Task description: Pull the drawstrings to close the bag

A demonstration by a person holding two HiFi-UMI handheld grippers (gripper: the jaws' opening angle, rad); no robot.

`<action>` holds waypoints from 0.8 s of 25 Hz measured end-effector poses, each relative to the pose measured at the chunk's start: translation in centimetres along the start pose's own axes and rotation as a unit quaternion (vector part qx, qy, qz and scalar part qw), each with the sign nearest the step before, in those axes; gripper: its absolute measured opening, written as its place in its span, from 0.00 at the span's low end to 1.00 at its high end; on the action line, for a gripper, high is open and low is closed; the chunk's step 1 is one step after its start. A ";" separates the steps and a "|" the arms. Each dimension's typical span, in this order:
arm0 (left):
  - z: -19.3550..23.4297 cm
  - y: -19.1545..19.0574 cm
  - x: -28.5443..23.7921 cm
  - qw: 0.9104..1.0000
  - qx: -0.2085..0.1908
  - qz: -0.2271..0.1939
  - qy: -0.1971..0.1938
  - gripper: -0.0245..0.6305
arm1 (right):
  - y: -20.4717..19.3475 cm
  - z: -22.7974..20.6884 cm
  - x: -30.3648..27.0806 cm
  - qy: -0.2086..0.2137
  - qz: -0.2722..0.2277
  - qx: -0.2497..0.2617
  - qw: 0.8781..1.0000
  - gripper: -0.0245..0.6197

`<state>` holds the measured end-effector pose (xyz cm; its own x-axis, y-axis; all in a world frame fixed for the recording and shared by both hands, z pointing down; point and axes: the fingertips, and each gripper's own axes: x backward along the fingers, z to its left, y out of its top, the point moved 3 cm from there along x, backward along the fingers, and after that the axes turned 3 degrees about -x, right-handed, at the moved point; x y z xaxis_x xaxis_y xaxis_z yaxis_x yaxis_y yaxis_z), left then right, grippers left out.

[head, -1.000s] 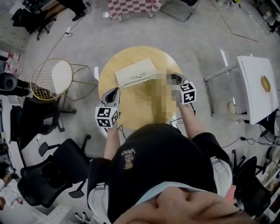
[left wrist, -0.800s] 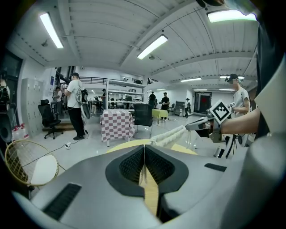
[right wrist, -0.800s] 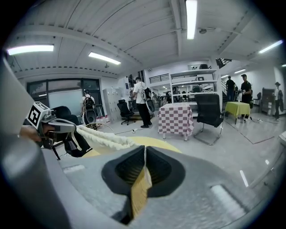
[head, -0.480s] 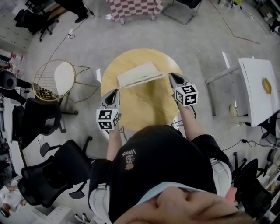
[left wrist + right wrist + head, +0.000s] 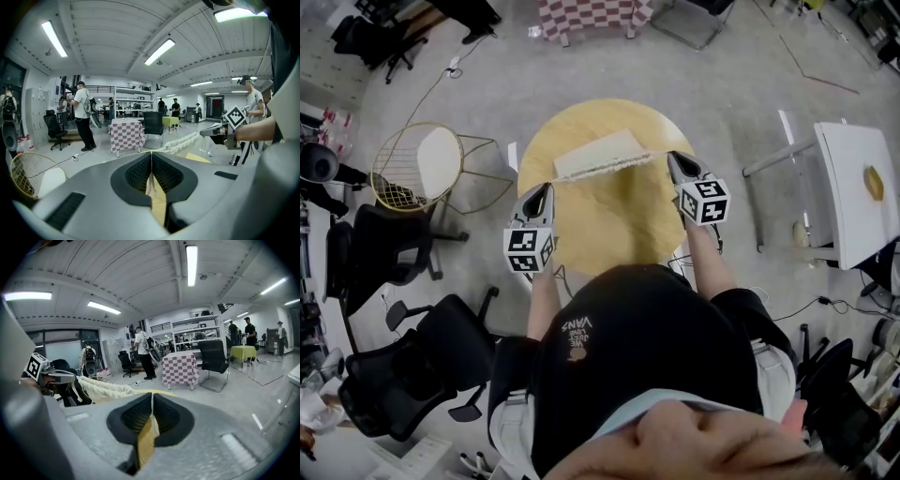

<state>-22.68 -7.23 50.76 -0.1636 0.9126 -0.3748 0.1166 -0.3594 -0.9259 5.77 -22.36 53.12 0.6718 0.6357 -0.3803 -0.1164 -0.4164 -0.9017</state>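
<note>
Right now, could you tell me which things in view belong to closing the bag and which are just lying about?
In the job: cream drawstring bag, drawstrings, left gripper, right gripper, round wooden table.
Lying about: gold wire chair, checked table, white table, black office chair.

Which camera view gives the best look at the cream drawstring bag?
The head view: the whole bag shows, spread between the left gripper and the right gripper over the table. The left gripper view shows only its gathered edge; the right gripper view shows only bunched fabric.
</note>
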 end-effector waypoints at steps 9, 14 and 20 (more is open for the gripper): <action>1.3 -0.5 0.4 1.000 -0.003 0.004 0.007 0.07 | -0.2 -0.1 0.3 -0.011 -0.002 -0.009 1.000 0.05; 1.7 -0.5 0.7 1.000 -0.008 0.006 0.007 0.07 | -0.3 -0.2 0.6 -0.021 -0.001 -0.016 1.000 0.05; 2.8 -1.0 1.4 1.000 -0.005 0.007 0.012 0.07 | -1.0 -0.3 1.1 -0.036 0.001 -0.027 0.999 0.05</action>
<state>-25.81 -6.15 51.06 -0.1383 0.9120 -0.3862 0.1276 -0.3703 -0.9201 6.83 -21.50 53.65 0.6177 0.6784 -0.3978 -0.0773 -0.4509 -0.8892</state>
